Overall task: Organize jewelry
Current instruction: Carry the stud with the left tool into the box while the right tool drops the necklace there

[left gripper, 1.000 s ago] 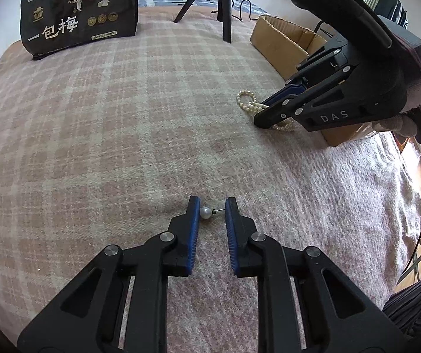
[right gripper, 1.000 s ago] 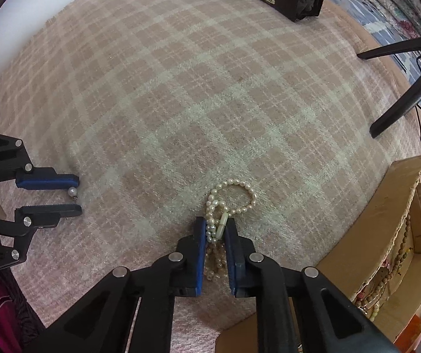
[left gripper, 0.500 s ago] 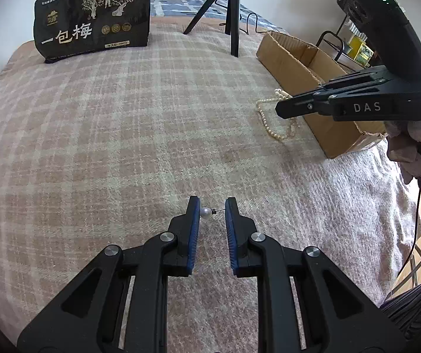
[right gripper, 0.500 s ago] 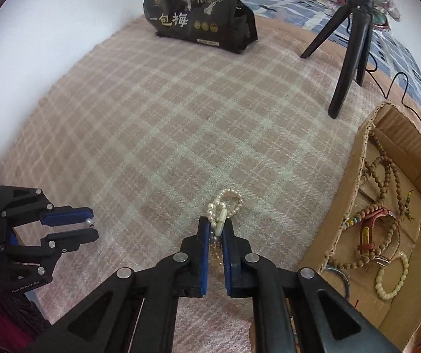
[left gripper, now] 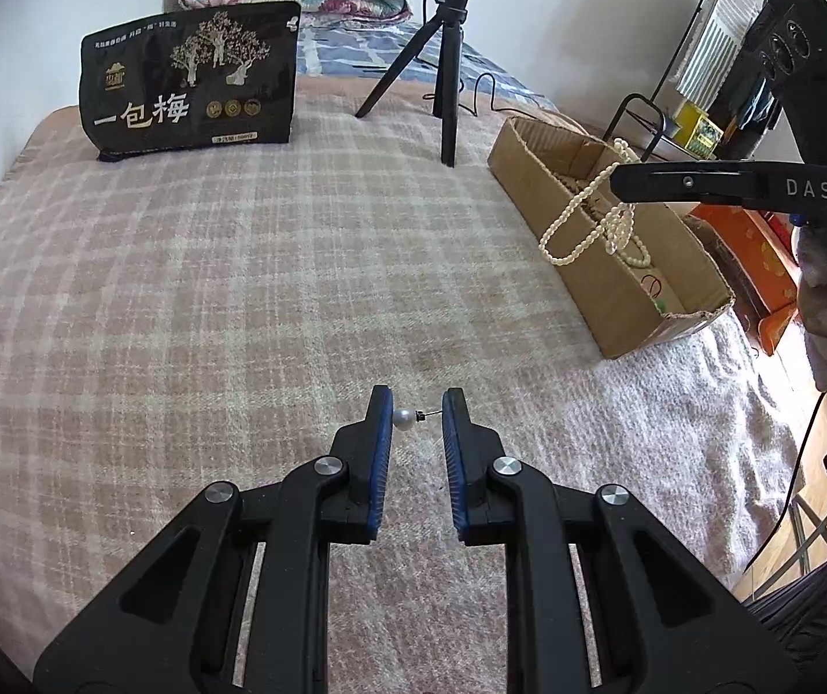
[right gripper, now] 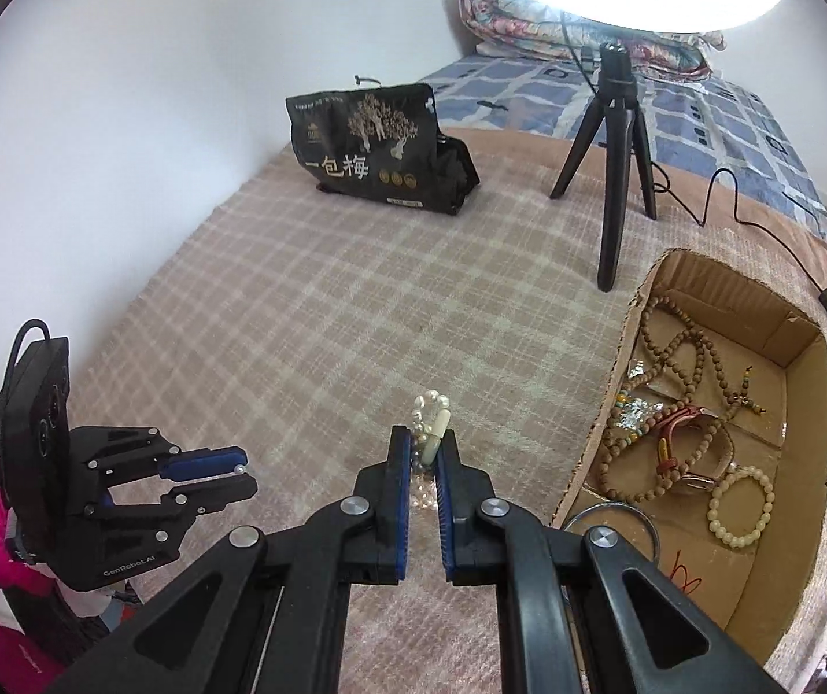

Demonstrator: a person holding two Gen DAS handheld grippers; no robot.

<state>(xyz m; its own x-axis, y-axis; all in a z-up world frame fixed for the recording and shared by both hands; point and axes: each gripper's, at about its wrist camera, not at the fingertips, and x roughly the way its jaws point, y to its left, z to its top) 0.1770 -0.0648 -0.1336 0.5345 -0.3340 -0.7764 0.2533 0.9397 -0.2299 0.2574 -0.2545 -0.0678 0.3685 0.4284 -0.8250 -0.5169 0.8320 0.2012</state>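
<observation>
A pearl earring (left gripper: 403,418) was held crosswise between the pads of the left gripper (left gripper: 417,417), pearl against the left pad, pin tip at the right pad; jaws were closed only as far as the stud's length, above the plaid blanket (left gripper: 240,289). The same gripper (right gripper: 243,477) was seen from the right wrist cam w/ the pearl at its tips.

The right gripper (right gripper: 424,451) was clamped on a pearl necklace (right gripper: 431,434), incl. an oblong cream bead between the pads. In the left view the necklace (left gripper: 587,220) was seen lifted clear of the blanket, loops hanging from the gripper tip (left gripper: 621,182) beside and in front of the cardboard box (left gripper: 616,289).

In the box (right gripper: 801,347) wooden bead strands (right gripper: 674,358), a watch (right gripper: 685,451), a pale bead bracelet (right gripper: 740,506) and a metal bangle (right gripper: 616,520) were seen.

A black snack bag (left gripper: 188,87) and a tripod (left gripper: 448,69) w/ ring light were noted at the far side
</observation>
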